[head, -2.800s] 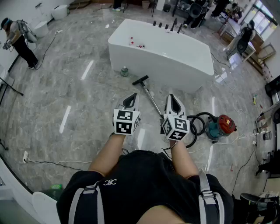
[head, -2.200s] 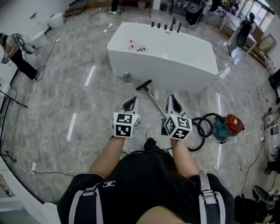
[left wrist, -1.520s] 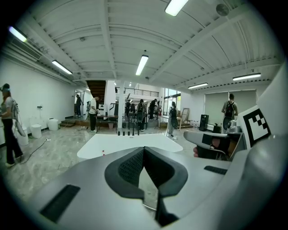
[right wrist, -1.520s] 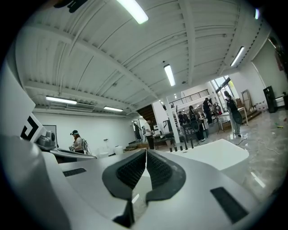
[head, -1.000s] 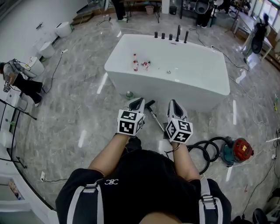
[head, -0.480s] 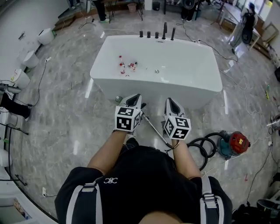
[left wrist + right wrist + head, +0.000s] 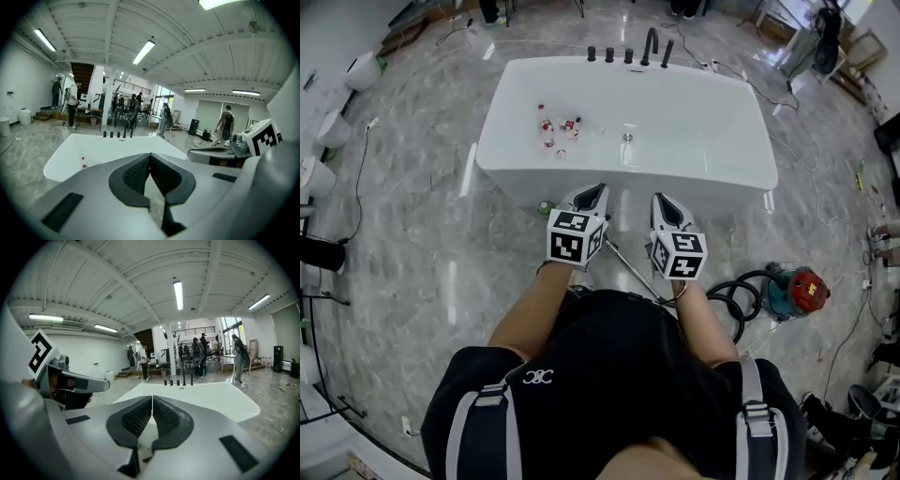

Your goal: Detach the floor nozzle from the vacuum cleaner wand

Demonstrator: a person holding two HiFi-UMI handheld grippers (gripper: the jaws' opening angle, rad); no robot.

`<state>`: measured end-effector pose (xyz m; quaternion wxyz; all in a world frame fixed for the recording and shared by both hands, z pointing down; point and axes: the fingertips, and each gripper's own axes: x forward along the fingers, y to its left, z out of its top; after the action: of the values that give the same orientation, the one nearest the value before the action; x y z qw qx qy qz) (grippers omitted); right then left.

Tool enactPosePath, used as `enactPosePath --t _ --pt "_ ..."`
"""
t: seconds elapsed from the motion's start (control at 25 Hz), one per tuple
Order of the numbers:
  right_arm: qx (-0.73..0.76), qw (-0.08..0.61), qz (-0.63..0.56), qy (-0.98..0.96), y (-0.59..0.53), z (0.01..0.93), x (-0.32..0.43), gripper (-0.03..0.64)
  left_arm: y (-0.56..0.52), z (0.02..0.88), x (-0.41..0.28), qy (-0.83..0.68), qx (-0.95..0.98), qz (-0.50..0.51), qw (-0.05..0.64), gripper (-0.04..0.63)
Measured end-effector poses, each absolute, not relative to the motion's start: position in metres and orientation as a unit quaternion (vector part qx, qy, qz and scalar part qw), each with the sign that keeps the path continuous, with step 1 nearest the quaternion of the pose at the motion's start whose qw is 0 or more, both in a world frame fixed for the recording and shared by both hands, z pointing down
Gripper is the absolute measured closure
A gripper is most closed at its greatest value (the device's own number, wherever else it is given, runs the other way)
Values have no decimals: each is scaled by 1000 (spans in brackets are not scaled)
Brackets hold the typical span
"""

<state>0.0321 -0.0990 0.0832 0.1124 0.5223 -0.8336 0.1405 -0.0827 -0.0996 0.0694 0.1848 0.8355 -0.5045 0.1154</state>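
Wand [image 7: 630, 270] lies on the floor [image 7: 441, 272] between and beneath the left gripper [image 7: 590, 194] and right gripper [image 7: 664, 202], slanting up-left so its nozzle end hides under the left one, likely nearer; both jaws closed, empty.

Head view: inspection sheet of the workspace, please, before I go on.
Surface: glossy grey marble floor.
Job's things: wand lies on the floor between the claws, untouched; its nozzle end is hidden behind the left claw.
Clutter: small bottles inside the white bathtub; green object at its base.
Claws: left claw and right claw both shut, empty.
Cables: black hose coils to the red vacuum; loose cable right of the bathtub.
Surroundings: white toilets at left; people beyond.
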Motion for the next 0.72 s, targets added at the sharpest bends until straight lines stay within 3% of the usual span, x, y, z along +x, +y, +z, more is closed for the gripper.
enactPosePath --t 0.36,0.72 --pt "548 146 163 -807 -143 118 8 609 -161 118 -114 -462 846 150 221 586" --pt "540 187 202 -795 -157 189 30 609 -166 195 -108 -440 830 184 289 586"
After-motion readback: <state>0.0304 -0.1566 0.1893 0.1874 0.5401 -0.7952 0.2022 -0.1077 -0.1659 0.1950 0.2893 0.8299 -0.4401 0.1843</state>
